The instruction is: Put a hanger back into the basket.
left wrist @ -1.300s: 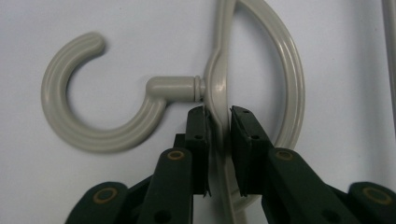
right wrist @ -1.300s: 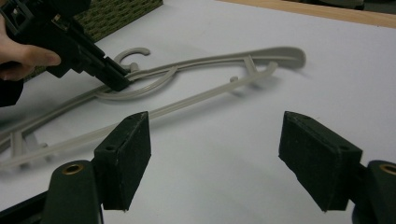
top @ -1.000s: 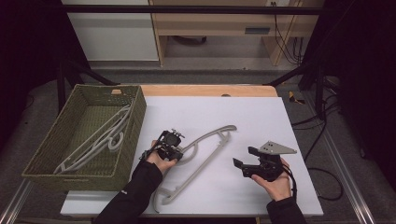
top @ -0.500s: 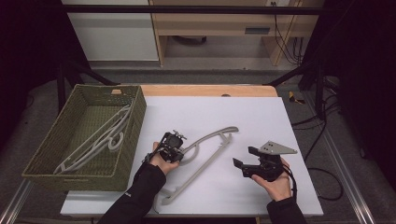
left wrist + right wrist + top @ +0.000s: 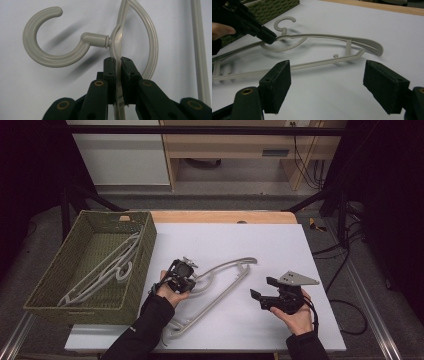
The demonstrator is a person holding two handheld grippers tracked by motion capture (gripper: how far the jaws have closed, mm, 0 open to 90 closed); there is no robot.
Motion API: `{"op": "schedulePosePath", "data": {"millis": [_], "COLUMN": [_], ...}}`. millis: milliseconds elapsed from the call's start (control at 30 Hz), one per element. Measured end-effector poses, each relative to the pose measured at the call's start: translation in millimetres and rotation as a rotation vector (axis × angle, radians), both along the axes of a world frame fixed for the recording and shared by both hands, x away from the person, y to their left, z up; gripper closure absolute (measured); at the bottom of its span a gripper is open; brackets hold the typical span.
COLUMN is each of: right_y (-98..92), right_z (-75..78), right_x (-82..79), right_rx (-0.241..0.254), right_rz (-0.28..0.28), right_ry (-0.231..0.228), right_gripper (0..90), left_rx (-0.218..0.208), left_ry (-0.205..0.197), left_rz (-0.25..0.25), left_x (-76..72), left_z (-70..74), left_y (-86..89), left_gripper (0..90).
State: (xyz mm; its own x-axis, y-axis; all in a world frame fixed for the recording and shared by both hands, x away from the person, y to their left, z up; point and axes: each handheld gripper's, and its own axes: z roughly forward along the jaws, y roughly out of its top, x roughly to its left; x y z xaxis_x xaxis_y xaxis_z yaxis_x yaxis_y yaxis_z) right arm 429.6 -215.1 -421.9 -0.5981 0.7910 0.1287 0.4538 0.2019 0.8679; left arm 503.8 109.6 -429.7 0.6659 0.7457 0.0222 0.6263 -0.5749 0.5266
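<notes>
A pale grey plastic hanger (image 5: 225,285) lies flat on the white table top (image 5: 280,245), with its hook (image 5: 50,58) towards the basket. My left gripper (image 5: 118,61) has just been closing and is now shut on the hanger's thin top bar right beside the hook's neck; the high view shows it (image 5: 186,281) at the hanger's middle. My right gripper (image 5: 261,288) is held to the right of the hanger and stands open, with nothing between its pads (image 5: 337,82). It faces the hanger (image 5: 324,37) and the left gripper (image 5: 270,37).
A green woven basket (image 5: 145,250) stands at the table's left and holds several more pale hangers (image 5: 107,267). A wooden strip runs along the table's far edge (image 5: 225,216). Cables lie on the floor to the right.
The left hand has barely shifted at the hanger's neck. The hanger and the right gripper lie as before.
</notes>
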Motion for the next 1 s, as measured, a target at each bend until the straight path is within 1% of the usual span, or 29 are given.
{"op": "schedulePosePath", "data": {"millis": [33, 133, 233, 267, 400, 433, 467, 500, 533, 567, 633, 667, 733, 800, 900, 933, 1000], "right_y": [0.2, 0.3, -0.1, -0.1, -1.0, -1.6, -1.7, -1.8, -1.8, -1.6, -1.9, -2.1, -2.9, -2.5, -3.8, -3.7, -3.6], "right_z": [0.1, 0.4, 0.5, 0.5, 1.3, 1.2, 1.1, 1.2, 1.3, 1.4, 1.5, 1.6, 1.6, 2.2, 2.8, 2.9, 3.0], "right_x": [0.0, -0.2, -0.2, -0.1, -0.5, -0.4, -0.3, -0.4, -0.5, -0.5, -0.5, -0.7, -0.3, -0.7, -1.0, -1.1, -1.0], "right_rx": [0.005, 0.005, 0.006, 0.004, 0.009, 0.001, 0.000, 0.000, 0.001, 0.007, 0.007, 0.007, 0.000, 0.011, 0.004, 0.007, 0.011], "right_rz": [0.001, 0.002, 0.001, -0.002, 0.007, 0.005, 0.006, 0.005, 0.000, -0.003, -0.004, -0.004, 0.002, 0.000, -0.003, -0.004, -0.005], "right_ry": [-0.001, -0.003, -0.005, -0.006, -0.006, -0.008, -0.008, -0.009, -0.007, -0.007, -0.008, -0.008, -0.015, -0.012, -0.013, -0.013, -0.015], "right_gripper": [22.1, 22.2, 22.4, 22.4, 22.4, 22.5, 22.5, 22.5, 22.4, 22.4, 22.4, 22.4, 22.4, 22.4, 22.4, 22.4, 22.4], "left_rx": [0.000, -0.024, -0.036, -0.039, -0.079, -0.090, -0.092, -0.109, -0.105, -0.127, -0.136, -0.129, -0.131, -0.127, -0.126, -0.116, -0.111], "left_ry": [-0.008, -0.029, -0.033, -0.039, -0.062, -0.068, -0.073, -0.088, -0.092, -0.110, -0.130, -0.136, -0.158, -0.189, -0.229, -0.246, -0.272], "left_rz": [-0.001, -0.015, -0.030, -0.034, -0.030, -0.027, -0.031, -0.023, -0.031, -0.021, -0.025, -0.032, -0.038, -0.042, -0.031, -0.032, -0.022], "left_x": [-0.9, -3.1, -5.1, -5.8, -7.2, -7.6, -8.1, -9.5, -10.7, -12.5, -15.4, -16.9, -20.6, -24.4, -29.8, -31.0, -32.7], "left_z": [1.7, 7.7, 14.9, 17.3, 28.5, 31.8, 35.7, 39.1, 44.4, 48.6, 59.7, 66.2, 79.2, 93.0, 115.2, 123.0, 137.9], "left_y": [-0.3, 0.1, -0.1, 0.2, 4.7, 6.3, 8.2, 9.2, 11.3, 12.2, 16.2, 18.4, 22.1, 25.6, 31.5, 34.3, 40.1], "left_gripper": [83.1, 83.1, 83.2, 83.2, 83.2, 83.2, 83.2, 83.2, 83.2, 83.2, 83.2, 83.2, 83.2, 83.2, 83.2, 83.2, 83.2]}}
